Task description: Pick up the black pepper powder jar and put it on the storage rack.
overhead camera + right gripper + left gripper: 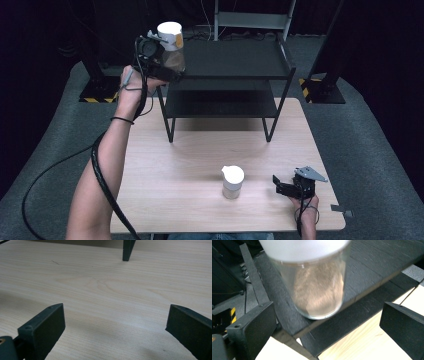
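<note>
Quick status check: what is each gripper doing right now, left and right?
Left gripper: open, jaws clear of the jar standing on the black shelf.
Right gripper: open, nothing between the jaws, over the table.

Bench (170,170): bare wood is lying open across centre and lower left of the high view. Obstacles: a white-lidded jar (232,181) is standing lower centre-right; a black shelf rack (235,65) is occupying the upper centre, its legs (170,131) planted on the bench's far edge; another jar (171,46) is sitting at the rack's upper-left corner.
</note>
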`<state>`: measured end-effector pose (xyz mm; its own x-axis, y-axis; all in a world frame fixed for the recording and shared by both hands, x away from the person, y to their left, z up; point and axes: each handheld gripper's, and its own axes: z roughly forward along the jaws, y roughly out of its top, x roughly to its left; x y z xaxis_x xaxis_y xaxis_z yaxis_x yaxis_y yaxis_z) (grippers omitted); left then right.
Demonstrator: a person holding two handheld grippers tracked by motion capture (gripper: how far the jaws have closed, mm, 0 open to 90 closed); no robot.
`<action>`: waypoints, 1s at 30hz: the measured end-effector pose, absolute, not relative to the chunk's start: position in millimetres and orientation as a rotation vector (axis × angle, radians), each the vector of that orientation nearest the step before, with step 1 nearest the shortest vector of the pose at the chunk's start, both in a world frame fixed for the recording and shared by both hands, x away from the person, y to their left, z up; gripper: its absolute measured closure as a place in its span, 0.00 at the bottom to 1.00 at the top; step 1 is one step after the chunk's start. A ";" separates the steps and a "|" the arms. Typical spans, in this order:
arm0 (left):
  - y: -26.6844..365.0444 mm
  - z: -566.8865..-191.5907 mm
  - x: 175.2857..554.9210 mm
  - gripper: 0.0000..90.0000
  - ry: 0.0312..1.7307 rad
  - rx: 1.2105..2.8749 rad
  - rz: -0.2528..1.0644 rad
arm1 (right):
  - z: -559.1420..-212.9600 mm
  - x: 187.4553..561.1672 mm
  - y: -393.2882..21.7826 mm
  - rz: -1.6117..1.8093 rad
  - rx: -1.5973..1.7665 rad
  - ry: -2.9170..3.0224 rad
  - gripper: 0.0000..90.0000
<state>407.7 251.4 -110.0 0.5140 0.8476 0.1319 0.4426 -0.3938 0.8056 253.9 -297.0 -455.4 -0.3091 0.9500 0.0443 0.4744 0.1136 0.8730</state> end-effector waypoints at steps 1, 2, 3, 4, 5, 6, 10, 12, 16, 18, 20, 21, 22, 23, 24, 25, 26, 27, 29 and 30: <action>252.1 -110.9 404.9 0.00 1.048 2.028 0.710 | -455.1 253.8 -296.6 1.126 1.382 1.850 0.01; 253.6 -112.2 402.8 0.00 1.039 2.042 0.707 | -455.1 253.8 -296.4 1.125 1.381 1.851 0.01; 254.1 -114.0 401.1 0.00 1.034 2.052 0.710 | -454.9 254.1 -296.3 1.124 1.382 1.852 0.01; 253.1 -116.3 398.0 0.00 1.036 2.058 0.724 | -454.8 254.3 -296.3 1.123 1.382 1.853 0.01; 253.1 -118.4 395.8 0.00 1.031 2.071 0.732 | -454.8 254.1 -296.2 1.123 1.382 1.853 0.01; 253.8 -121.0 394.6 0.00 1.028 2.080 0.731 | -455.0 253.8 -296.2 1.124 1.381 1.851 0.01; 255.4 -135.9 389.0 0.00 1.020 2.116 0.726 | -454.9 253.9 -295.9 1.121 1.382 1.850 0.01; 255.4 -146.3 387.2 0.00 1.018 2.140 0.721 | -454.7 254.2 -295.9 1.121 1.383 1.852 0.01; 258.2 -171.5 389.2 0.00 1.028 2.195 0.669 | -454.3 254.5 -294.9 1.113 1.383 1.854 0.01; 259.3 -185.9 390.0 0.00 1.035 2.220 0.651 | -454.4 254.6 -295.1 1.115 1.386 1.852 0.01; 261.4 -199.6 391.8 0.00 1.043 2.244 0.630 | -454.6 254.0 -294.9 1.115 1.385 1.848 0.01; 262.5 -207.3 392.3 0.00 1.051 2.247 0.617 | -454.4 254.3 -294.7 1.113 1.385 1.850 0.01; 262.7 -212.9 393.0 0.00 1.054 2.259 0.611 | -454.2 254.4 -294.3 1.110 1.385 1.851 0.01; 262.4 -220.0 394.1 0.00 1.059 2.278 0.600 | -454.2 254.4 -294.3 1.110 1.384 1.852 0.01; 262.4 -228.7 393.8 0.00 1.067 2.284 0.596 | -454.1 254.5 -294.3 1.110 1.384 1.853 0.01; 263.1 -238.8 394.5 0.00 1.073 2.296 0.579 | -454.2 254.5 -294.3 1.110 1.384 1.852 0.01; 263.4 -244.6 395.1 0.00 1.077 2.308 0.569 | -454.3 254.4 -294.7 1.112 1.384 1.852 0.01; 265.5 -256.2 395.0 0.00 1.088 2.308 0.545 | -454.4 254.4 -294.8 1.113 1.384 1.852 0.01; 268.0 -274.8 395.6 0.00 1.103 2.325 0.513 | -454.3 254.6 -294.7 1.113 1.385 1.853 0.01; 268.7 -282.1 395.2 0.00 1.114 2.327 0.502 | -454.2 254.4 -294.6 1.111 1.383 1.853 0.01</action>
